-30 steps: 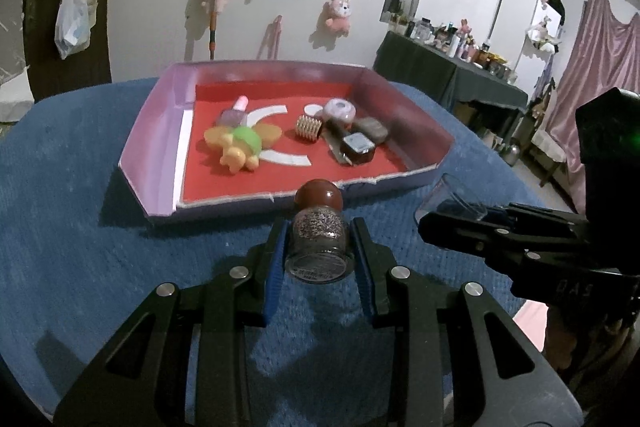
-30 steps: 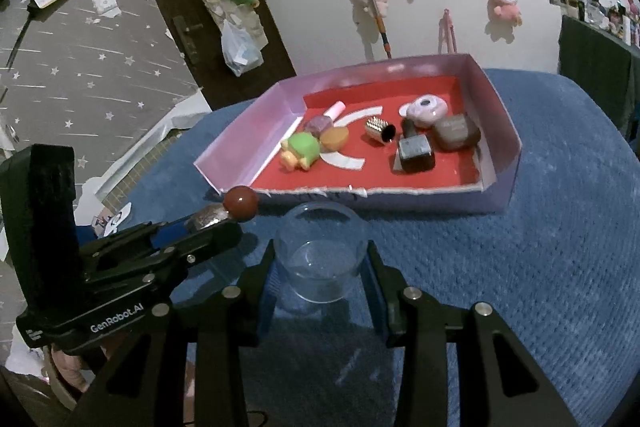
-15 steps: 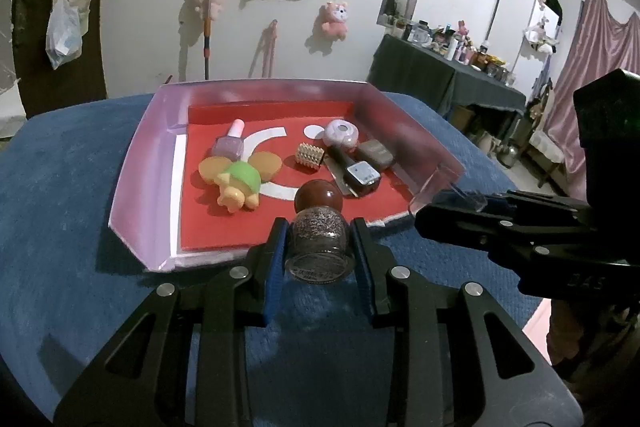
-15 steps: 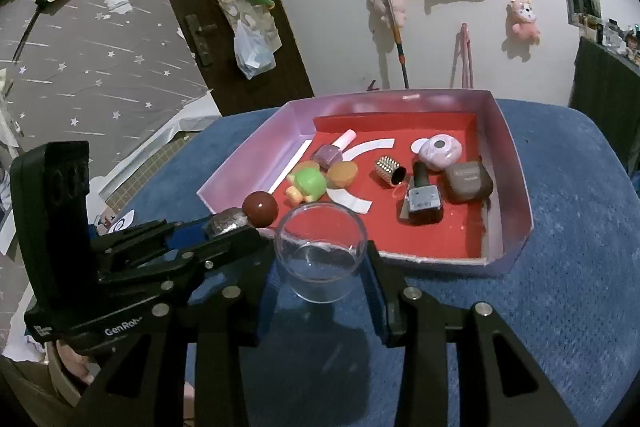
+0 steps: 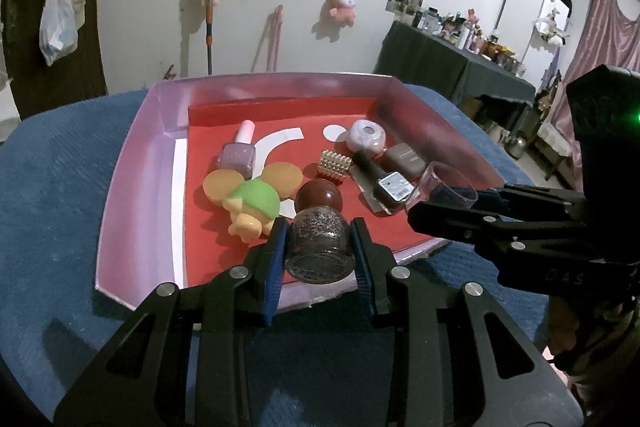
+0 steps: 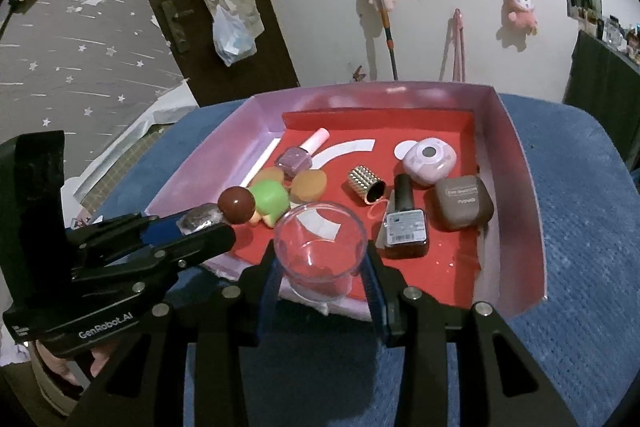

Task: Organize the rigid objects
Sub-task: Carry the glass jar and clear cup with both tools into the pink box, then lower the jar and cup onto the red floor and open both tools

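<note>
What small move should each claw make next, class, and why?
Probably lower and release. The left claw grips a glitter bottle and the right claw a clear cup, both over the near edge of the tray. Bare red floor lies just ahead of them, and the other items already lie inside.

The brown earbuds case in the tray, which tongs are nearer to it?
Right. The right tongs, holding the clear cup, are just short of the brown earbuds case; the left tongs sit across the tray.
</note>
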Demonstrator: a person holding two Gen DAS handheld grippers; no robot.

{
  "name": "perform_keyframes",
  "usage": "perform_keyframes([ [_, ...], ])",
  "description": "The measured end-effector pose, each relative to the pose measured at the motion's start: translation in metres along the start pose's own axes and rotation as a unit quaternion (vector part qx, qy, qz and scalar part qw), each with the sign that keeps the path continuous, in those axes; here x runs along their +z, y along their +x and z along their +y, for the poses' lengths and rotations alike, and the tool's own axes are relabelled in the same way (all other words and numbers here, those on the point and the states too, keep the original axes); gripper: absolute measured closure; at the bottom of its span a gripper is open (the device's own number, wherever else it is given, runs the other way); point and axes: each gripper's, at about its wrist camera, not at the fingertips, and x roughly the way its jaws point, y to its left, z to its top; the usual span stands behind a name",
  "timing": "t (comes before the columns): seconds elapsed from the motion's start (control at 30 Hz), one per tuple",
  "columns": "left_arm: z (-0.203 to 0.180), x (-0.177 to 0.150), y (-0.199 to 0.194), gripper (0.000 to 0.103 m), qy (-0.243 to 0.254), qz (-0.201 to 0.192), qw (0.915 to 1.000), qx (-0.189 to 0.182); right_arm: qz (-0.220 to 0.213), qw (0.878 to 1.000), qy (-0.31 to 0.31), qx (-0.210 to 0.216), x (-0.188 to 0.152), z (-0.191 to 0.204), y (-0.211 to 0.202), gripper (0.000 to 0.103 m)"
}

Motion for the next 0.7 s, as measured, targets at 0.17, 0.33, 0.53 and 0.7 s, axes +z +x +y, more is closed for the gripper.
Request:
perform_keyframes([
  [0.17,0.003,0.001,0.013,0.074,-0.001,0.013,0.9999,0.002,0.013,1.000,0.005,0.000,0.001,-0.005,0.013,0.062],
  [0.33,0.005,0.001,0.023,0.074,-0.002,0.027,0.9996,0.003,0.024,1.000,0.009,-0.002,0.002,-0.010,0.022,0.062],
  [0.53,0.009,-0.001,0.036,0.074,-0.008,0.044,0.9990,0.000,0.039,0.999,0.011,0.002,0.003,-0.012,0.033,0.062],
  [0.7,0.013,-0.002,0.041,0.074,-0.012,0.051,0.9986,0.002,0.052,0.999,0.015,0.004,0.003,-0.014,0.043,0.062],
])
